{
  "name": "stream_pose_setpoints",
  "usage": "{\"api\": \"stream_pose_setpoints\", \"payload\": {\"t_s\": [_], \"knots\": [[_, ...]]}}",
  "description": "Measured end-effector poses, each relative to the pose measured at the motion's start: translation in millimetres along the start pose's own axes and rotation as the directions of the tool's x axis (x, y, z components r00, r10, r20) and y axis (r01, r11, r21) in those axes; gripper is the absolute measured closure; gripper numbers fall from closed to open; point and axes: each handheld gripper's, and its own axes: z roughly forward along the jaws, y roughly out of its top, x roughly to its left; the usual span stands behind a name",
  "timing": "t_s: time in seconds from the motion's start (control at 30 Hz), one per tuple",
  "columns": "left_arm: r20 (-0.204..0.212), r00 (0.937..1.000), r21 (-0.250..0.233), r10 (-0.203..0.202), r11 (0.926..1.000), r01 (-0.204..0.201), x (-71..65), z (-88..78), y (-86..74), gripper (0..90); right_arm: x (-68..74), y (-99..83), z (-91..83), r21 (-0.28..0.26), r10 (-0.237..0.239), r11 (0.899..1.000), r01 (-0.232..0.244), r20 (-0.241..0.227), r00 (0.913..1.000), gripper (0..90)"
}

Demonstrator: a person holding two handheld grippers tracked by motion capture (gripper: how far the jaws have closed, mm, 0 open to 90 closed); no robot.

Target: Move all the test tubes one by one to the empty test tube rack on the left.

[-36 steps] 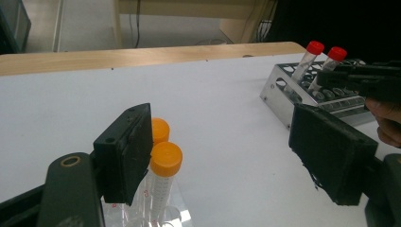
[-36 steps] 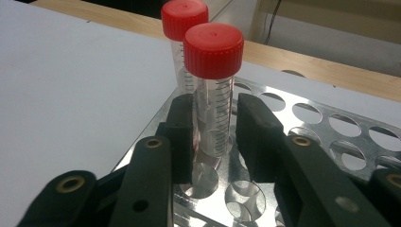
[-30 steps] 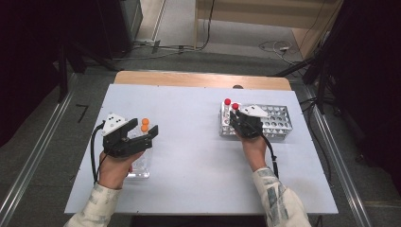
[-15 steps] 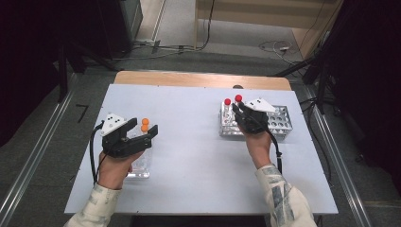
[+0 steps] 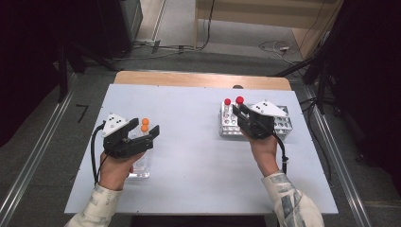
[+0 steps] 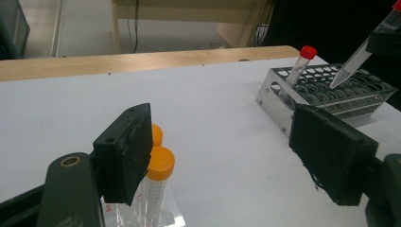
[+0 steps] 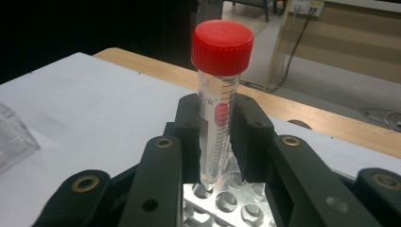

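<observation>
The right claw [image 7: 218, 165], clamped on an upright red-capped clear plastic tube [image 7: 218, 109], holds its tip just above the perforated metal rack [image 7: 227, 203].

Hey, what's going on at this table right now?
A person is working with test tubes, a gripper in each hand. The right gripper is clamped on a red-capped tube, holding it with its tip just above the metal rack, where another red-capped tube stands. The left gripper waits open beside two orange-capped tubes in a clear holder.

Clear plastic tube [image 7: 216, 137] with glossy red cap, shiny metal rack [image 5: 281, 124], matt white table [image 5: 189, 142]
</observation>
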Motion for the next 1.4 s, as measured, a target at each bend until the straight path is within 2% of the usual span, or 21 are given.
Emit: {"api": "stream_pose_setpoints", "payload": {"t_s": [0.3, 0.67, 0.87, 1.13, 1.4], "knots": [[0.021, 0.9997, 0.001, 0.015, 0.9999, -0.015, -8.5, 0.5, 0.2, 22.9, 16.4, -12.9, -8.4, 0.014, -0.026, 1.000, 0.027, -0.083, 0.9962, 71.2], [0.056, 0.9973, 0.012, 0.048, 0.9988, -0.048, -23.6, 2.1, -2.2, 23.7, 33.6, -25.7, -9.5, 0.047, -0.039, 0.998, 0.046, -0.151, 0.9877, 71.2], [0.080, 0.9949, 0.016, 0.062, 0.9979, -0.063, -34.0, 3.4, -4.3, 23.8, 49.4, -30.1, -8.1, 0.062, -0.052, 0.996, 0.066, -0.197, 0.9789, 71.2], [0.111, 0.9901, 0.023, 0.087, 0.9957, -0.090, -46.7, 6.4, -7.8, 24.2, 71.1, -37.2, -2.9, 0.080, -0.082, 0.991, 0.106, -0.258, 0.9627, 71.2], [0.149, 0.9819, 0.041, 0.117, 0.9914, -0.124, -63.4, 13.7, -15.5, 24.4, 93.5, -44.1, 3.6, 0.098, -0.103, 0.985, 0.139, -0.311, 0.9449, 71.2]]}}
